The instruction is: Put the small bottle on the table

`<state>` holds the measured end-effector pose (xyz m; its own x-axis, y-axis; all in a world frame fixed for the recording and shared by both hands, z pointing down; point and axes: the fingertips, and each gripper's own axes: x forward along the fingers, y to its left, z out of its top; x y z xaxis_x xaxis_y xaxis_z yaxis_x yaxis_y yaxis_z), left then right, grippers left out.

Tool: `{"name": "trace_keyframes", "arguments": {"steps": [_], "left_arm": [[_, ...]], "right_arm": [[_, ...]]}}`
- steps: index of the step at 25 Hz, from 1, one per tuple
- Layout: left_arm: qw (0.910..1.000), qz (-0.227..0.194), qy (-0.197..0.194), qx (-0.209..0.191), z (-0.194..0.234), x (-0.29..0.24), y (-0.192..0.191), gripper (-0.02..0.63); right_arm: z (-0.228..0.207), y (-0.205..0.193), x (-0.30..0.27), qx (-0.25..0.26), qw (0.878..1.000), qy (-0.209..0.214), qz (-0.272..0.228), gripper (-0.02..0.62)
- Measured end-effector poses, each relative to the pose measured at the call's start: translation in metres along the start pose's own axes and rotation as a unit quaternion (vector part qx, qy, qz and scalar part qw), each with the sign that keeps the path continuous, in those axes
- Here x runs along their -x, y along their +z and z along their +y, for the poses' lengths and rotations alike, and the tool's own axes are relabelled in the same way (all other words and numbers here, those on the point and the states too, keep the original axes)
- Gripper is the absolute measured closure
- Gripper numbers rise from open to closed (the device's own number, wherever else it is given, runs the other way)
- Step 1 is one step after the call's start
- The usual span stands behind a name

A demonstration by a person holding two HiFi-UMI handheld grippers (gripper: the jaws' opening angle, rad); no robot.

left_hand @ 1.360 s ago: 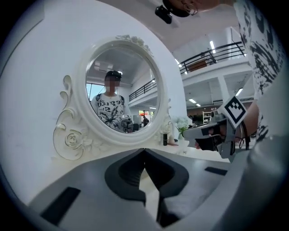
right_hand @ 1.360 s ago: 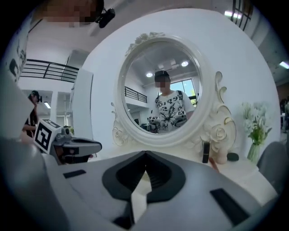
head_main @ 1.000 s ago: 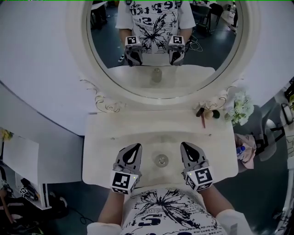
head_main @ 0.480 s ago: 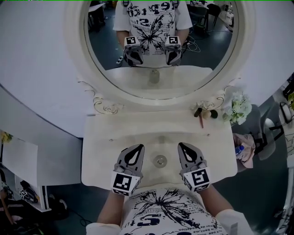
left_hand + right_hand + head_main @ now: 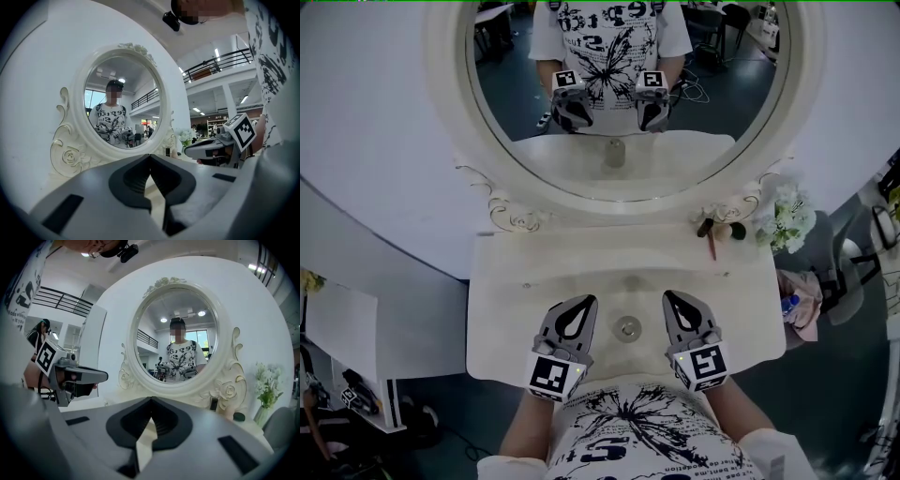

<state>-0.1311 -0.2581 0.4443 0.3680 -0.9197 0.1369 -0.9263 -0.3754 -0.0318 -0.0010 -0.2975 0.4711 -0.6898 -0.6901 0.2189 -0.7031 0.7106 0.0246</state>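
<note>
A small clear bottle [image 5: 627, 328] stands upright on the white dressing table [image 5: 506, 319], near its front edge. It sits between my two grippers and touches neither. My left gripper [image 5: 584, 301] is just left of it, shut with nothing in it. My right gripper [image 5: 671, 296] is just right of it, also shut and empty. In the left gripper view the jaws [image 5: 150, 155] meet at the tips and point at the round mirror [image 5: 123, 110]. The right gripper view shows the same closed tips [image 5: 151, 399]. The bottle is hidden in both gripper views.
A large round mirror [image 5: 628, 94] in an ornate white frame rises at the table's back. Small cosmetic items [image 5: 714, 232] and a bunch of white flowers [image 5: 787, 220] stand at the back right corner. A chair with cloth [image 5: 806, 305] is to the right.
The head view has shifted very slightly. Both grippers and the bottle stay where they were.
</note>
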Motion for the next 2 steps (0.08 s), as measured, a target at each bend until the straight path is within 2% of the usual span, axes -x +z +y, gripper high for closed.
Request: {"name": "trace_keyframes", "arguments": {"steps": [2], "left_arm": [[1.0,-0.006,-0.005,-0.002,-0.0018,-0.0012,0.0008,0.586]], "right_arm": [[0.0023,-0.0005,-0.0016,0.005,1.0,0.001,0.001,0.578]]}}
